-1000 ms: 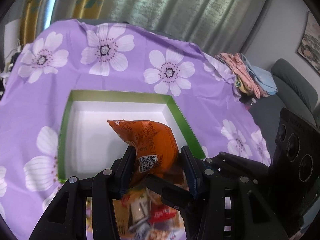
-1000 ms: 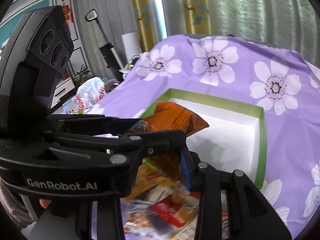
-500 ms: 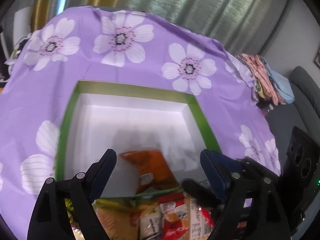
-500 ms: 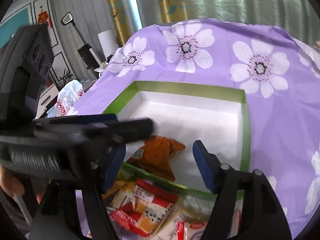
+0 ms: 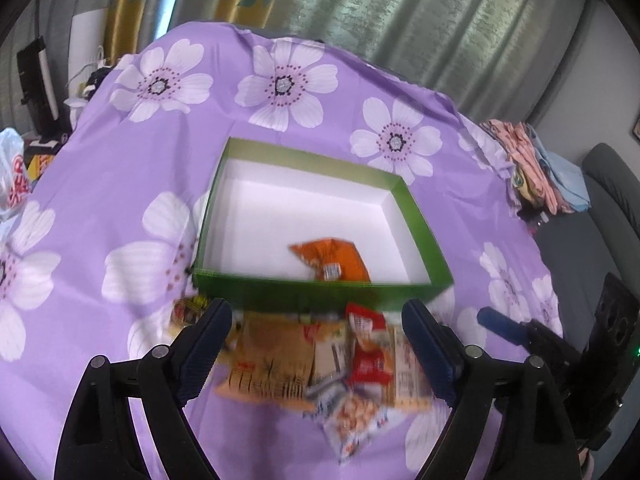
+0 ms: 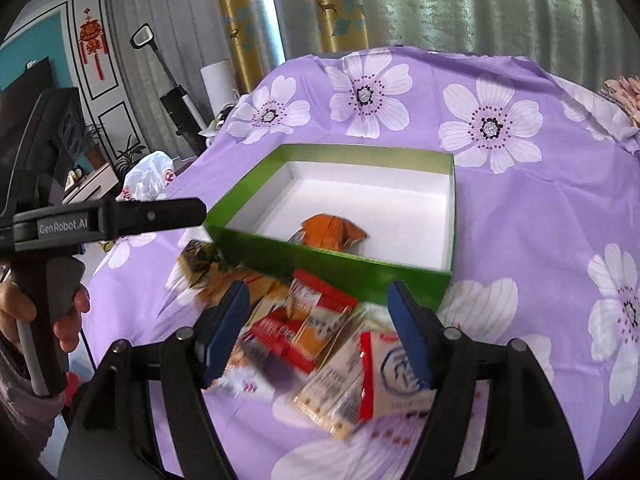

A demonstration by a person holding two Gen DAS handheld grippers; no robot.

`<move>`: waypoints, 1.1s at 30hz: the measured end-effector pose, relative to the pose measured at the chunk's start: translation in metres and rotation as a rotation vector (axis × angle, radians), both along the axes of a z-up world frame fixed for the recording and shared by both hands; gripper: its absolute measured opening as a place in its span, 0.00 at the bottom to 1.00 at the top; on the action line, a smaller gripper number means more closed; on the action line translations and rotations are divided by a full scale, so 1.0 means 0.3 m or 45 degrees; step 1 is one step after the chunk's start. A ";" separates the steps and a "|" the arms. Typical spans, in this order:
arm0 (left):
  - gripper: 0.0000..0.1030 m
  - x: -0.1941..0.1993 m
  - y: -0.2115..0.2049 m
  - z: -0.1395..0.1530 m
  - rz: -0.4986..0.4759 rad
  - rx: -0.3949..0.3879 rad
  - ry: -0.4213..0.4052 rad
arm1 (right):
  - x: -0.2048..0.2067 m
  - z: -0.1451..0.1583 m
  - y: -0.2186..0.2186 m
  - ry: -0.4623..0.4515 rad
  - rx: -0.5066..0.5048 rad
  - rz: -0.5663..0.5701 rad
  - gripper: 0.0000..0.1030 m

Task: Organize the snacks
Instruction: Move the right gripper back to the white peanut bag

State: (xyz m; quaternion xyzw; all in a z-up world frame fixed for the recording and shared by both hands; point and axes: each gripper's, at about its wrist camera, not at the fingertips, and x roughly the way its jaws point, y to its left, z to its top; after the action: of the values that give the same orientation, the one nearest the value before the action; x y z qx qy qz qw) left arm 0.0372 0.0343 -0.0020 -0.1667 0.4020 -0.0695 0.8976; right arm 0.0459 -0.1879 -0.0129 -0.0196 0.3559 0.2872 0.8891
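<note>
Snack packet: orange, lying inside green box, near wall.
Loose snacks: heaped on table, near side of box.
My left tool: released, empty.
My right tool: jaws opening, empty.

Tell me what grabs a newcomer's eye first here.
The green box in the middle of the purple flowered cloth, white inside, with one orange packet lying near its front wall. Just in front of the box, a loose heap of snacks sprawls on the cloth.
</note>
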 end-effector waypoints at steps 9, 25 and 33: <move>0.85 -0.111 -0.043 -0.031 -0.012 -0.015 0.043 | -0.127 0.008 0.012 -0.015 -0.016 0.053 0.70; 0.84 -0.176 -0.084 -0.120 -0.028 -0.061 0.133 | -0.214 -0.050 0.060 0.033 -0.050 0.124 0.70; 0.84 -0.171 -0.087 -0.156 -0.026 -0.095 0.165 | -0.209 -0.096 0.080 0.085 -0.052 0.170 0.69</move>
State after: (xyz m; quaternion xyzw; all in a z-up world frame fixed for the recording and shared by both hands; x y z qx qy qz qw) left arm -0.0140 0.0082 -0.0489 -0.2002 0.4581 -0.0827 0.8621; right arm -0.0168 -0.1639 -0.0415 -0.0518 0.3891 0.3390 0.8550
